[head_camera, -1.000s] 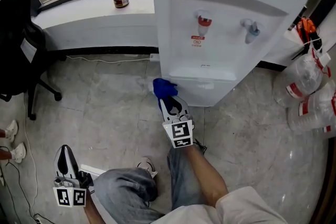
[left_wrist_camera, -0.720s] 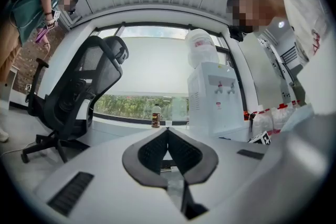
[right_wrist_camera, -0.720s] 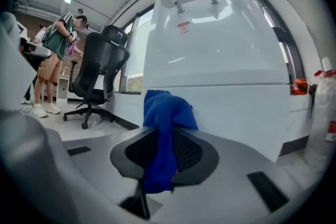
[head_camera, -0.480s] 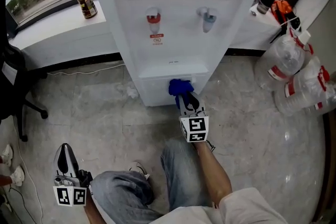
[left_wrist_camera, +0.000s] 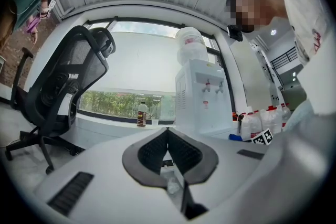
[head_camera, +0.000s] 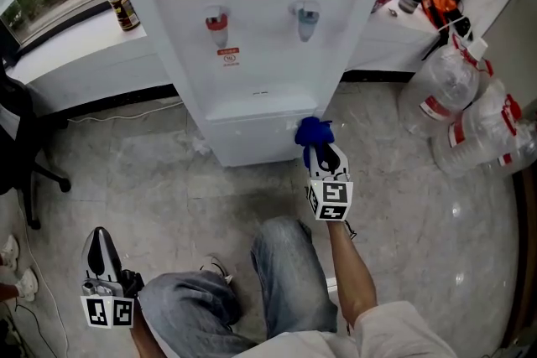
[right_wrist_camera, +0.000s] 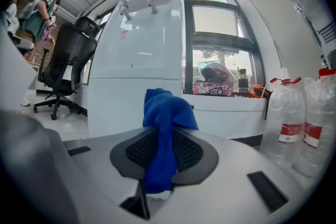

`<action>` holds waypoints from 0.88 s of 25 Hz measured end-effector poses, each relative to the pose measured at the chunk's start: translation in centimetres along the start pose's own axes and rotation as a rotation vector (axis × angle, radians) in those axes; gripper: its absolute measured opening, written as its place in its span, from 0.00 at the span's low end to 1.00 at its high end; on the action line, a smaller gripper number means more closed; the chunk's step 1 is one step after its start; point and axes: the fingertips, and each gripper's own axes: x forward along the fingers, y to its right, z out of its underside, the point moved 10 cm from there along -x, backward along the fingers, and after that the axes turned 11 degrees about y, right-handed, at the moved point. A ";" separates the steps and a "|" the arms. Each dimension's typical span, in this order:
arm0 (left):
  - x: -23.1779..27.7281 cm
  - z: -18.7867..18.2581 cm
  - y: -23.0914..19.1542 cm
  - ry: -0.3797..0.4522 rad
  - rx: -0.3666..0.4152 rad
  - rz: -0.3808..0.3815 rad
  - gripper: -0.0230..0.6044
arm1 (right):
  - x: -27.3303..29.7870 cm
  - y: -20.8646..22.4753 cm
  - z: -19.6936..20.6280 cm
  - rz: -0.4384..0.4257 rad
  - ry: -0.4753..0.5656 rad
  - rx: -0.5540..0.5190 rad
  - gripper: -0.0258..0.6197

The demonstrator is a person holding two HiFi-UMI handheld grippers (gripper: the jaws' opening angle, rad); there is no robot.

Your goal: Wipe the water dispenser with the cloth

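A bunched blue cloth (head_camera: 312, 130) is pinched in the right claw (head_camera: 319, 150) at the white water dispenser's (head_camera: 252, 12) lower front corner.

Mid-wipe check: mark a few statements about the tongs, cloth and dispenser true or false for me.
1. The right tongs grip the blue cloth. True.
2. The cloth is up at the taps. False: it is at the water dispenser's lower front, near its right corner.
3. The left tongs are open on a sponge. False: they are shut and empty, low beside the person's knee.
4. A dark bottle stands on the windowsill. True.
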 end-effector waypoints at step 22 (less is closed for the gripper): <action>-10.2 -3.9 -2.2 -0.028 0.114 -0.262 0.05 | 4.5 -23.1 1.9 -0.537 -0.028 0.049 0.18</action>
